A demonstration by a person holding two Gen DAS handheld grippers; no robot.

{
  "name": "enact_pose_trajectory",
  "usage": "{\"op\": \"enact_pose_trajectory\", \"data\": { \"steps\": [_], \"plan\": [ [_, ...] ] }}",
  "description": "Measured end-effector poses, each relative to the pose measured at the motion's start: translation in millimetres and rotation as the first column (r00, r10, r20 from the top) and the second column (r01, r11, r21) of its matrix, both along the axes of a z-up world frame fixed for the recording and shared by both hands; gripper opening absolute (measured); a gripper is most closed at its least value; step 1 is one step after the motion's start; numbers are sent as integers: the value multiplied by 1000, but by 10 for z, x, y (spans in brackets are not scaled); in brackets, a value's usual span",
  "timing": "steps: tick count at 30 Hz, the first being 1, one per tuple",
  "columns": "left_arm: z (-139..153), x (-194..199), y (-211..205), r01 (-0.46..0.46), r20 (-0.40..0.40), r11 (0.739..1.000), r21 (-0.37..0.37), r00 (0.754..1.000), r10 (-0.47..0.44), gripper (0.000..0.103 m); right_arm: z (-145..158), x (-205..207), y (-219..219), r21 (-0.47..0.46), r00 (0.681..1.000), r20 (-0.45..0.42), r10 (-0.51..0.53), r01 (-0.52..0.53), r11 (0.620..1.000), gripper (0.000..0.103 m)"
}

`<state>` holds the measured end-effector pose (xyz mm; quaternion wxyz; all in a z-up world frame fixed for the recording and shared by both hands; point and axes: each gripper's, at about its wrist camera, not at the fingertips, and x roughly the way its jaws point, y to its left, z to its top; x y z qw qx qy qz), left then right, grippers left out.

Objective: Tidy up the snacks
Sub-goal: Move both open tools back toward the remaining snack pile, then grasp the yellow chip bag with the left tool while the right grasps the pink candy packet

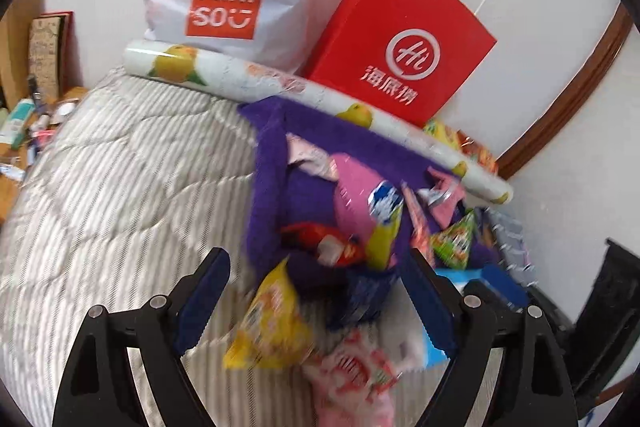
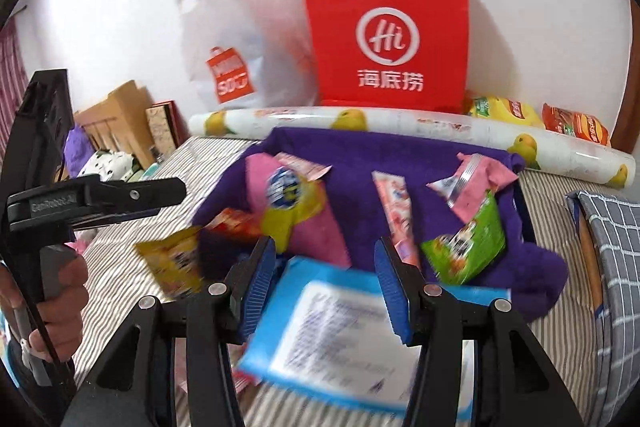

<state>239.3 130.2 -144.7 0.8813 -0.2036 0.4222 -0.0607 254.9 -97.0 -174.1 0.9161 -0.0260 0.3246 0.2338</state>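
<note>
Little sorting is judged done. Most snack packets are scattered on the purple towel on the striped bed; two bags lie by the wall beside the red paper bag. The left gripper is spread above the pile, nothing pinched. The right gripper is seen half-spread around a blue packet; whether it is pinched cannot be told.

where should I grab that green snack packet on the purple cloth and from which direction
Take the green packet by its upper end, coming down from above. It lies tilted on the purple cloth, and that end looks free, while a pink wrapper crowds its top left. This is a judgement; the view is blurred.
</note>
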Motion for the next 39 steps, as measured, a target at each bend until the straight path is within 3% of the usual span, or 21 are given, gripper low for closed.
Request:
{"op": "enact_pose_trajectory", "data": {
  "steps": [11, 16, 20, 26, 32, 35, 39],
  "plan": [
    [-409, -144, -153, 43, -97, 994, 99, 995, -34, 84, -35, -545, 76, 2, 1000, -26, -4, 4, 1000, 51],
    [-502, -112, -226, 55, -113, 985, 165, 993, -37, 50, -156, -712, 165, -9, 998, -59, 20, -20, 1000, 51],
    [-482, -174, -155, 73, -97, 985, 159, 994, -58, 38, -348, -845, 276, -4, 993, -112, 47, -48, 999, 51],
    [-385, -326, 55, 53, -69, 986, 160, 997, -42, 38, -616, -933, 419, 15, 980, -195, 49, -47, 999, 53],
    [-351, -472, 290, 40, -57, 993, 109, 998, -33, 38, -769, -828, 389, 132, 958, -287, -2, 42, 990, 64],
    [-353, -526, 359, 38, -55, 994, 98, 998, -32, 38, -805, -762, 462, 101, 953, -299, -54, 88, 991, 73],
    [-347, -598, 435, 33, -52, 995, 92, 998, -28, 38, -854, -706, 624, 62, 947, -313, -76, 100, 993, 75]
  ]
}}
